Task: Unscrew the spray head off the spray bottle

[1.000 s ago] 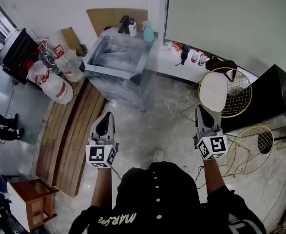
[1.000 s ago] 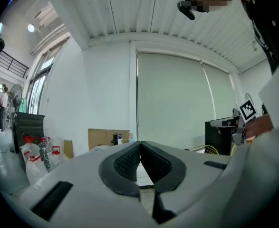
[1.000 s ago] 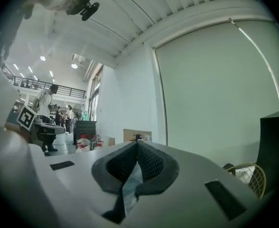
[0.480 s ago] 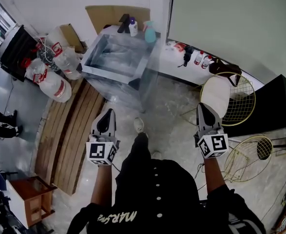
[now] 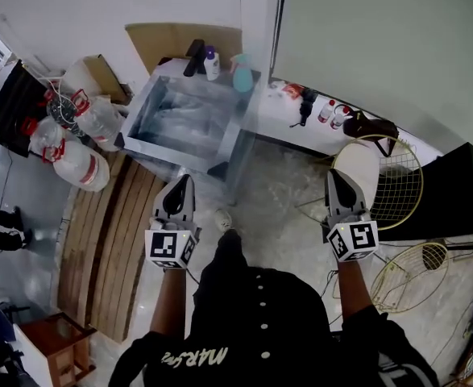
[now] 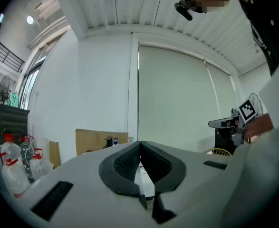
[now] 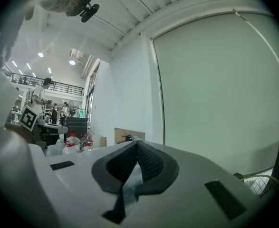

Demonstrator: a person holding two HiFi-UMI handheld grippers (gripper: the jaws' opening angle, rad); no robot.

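Both left tongs (image 5: 180, 185) and right tongs (image 5: 337, 180) are closed, empty. At the table (image 5: 151, 139), 12 o'clock, one should clamp the bottle (image 5: 242, 79), the other turn the head (image 5: 240, 60).

A shiny metal table (image 5: 180, 123) stands at eleven o'clock in the head view, and a cardboard sheet (image 5: 176, 37) leans on the wall behind it. Clear water jugs (image 5: 79, 166) with red caps crowd at ten o'clock. Wooden planks (image 5: 111, 248) lie at eight o'clock and a small wooden stool (image 5: 55, 347) at seven. One gold wire chair (image 5: 397, 180) sits at three o'clock, another (image 5: 409, 268) at four.
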